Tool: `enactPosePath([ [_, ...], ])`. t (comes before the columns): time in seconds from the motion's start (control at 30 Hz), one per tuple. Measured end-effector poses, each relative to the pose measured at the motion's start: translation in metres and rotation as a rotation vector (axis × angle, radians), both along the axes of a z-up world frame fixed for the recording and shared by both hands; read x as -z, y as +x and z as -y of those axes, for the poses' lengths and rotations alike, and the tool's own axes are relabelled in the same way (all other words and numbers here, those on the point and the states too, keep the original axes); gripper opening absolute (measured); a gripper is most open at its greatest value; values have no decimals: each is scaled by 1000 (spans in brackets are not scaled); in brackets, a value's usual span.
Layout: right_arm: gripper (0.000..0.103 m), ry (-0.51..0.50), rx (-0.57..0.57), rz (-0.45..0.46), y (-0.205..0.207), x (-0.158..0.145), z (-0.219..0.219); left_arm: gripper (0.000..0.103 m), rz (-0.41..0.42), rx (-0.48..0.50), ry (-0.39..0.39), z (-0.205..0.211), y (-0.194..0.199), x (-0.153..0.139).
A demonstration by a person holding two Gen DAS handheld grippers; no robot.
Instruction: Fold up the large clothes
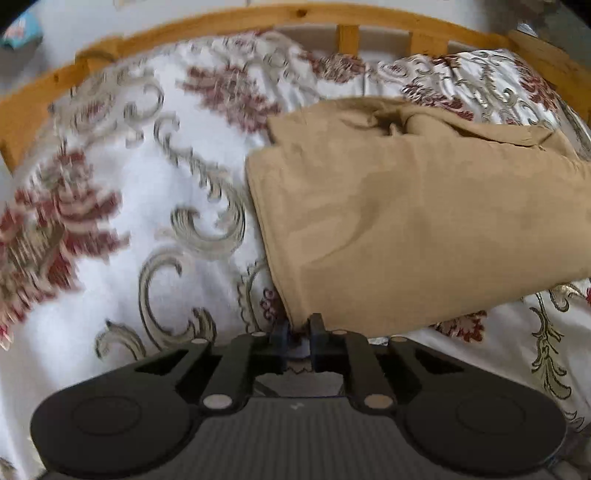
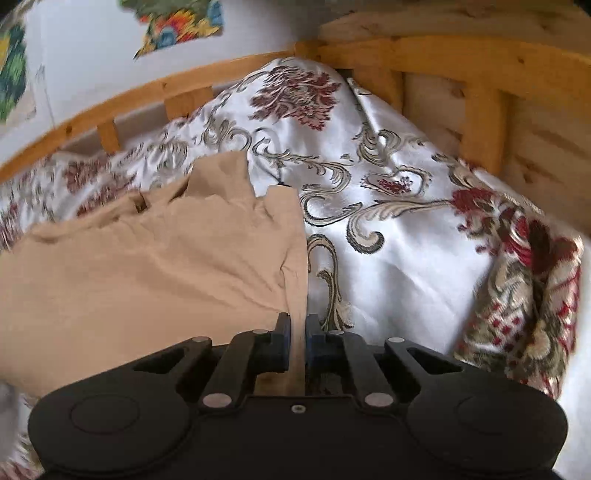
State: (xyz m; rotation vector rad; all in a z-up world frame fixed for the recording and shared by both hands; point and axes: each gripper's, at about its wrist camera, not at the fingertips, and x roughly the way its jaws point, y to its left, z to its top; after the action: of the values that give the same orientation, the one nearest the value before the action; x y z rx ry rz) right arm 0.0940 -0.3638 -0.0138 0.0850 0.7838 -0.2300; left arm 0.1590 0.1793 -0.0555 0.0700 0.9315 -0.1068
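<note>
A tan garment [image 1: 406, 221] lies partly folded on a bed, wrinkled along its far edge. In the left wrist view its near left corner runs down between the fingers of my left gripper [image 1: 298, 326], which is shut on that corner. In the right wrist view the same tan garment [image 2: 147, 277] spreads to the left, and a strip of its right edge passes between the pads of my right gripper [image 2: 297, 325], shut on it. Both grippers point downward at the near edge of the cloth.
The bed wears a shiny white bedspread [image 1: 129, 221] with red flowers and grey scrolls. A wooden bed rail [image 1: 221, 22] curves behind it, and a wooden headboard [image 2: 461, 66] rises at the right. A bunched patterned fold [image 2: 524, 295] lies right of the garment.
</note>
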Motion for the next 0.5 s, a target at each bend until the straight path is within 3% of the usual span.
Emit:
enactPosePath([
  [0.13, 13, -36, -9, 10, -3, -2, -8, 24, 35, -51, 10, 3, -9, -10],
  [0.17, 20, -37, -12, 23, -7, -5, -9, 44, 49, -64, 26, 5, -12, -15],
  [0.2, 27, -37, -18, 42, -11, -9, -11, 71, 66, -73, 43, 9, -16, -20],
  [0.23, 33, -45, -27, 66, -14, -14, -15, 79, 93, -82, 53, 13, -21, -26],
  [0.3, 56, -87, -46, 122, -19, -27, -31, 83, 154, -71, 41, 25, -31, -37],
  [0.37, 73, -97, -80, 182, -19, -37, -49, 86, 174, -37, -1, 40, -34, -43],
  [0.5, 91, -104, -217, 236, -2, -43, -101, 98, 229, 6, -65, 86, -19, -45],
])
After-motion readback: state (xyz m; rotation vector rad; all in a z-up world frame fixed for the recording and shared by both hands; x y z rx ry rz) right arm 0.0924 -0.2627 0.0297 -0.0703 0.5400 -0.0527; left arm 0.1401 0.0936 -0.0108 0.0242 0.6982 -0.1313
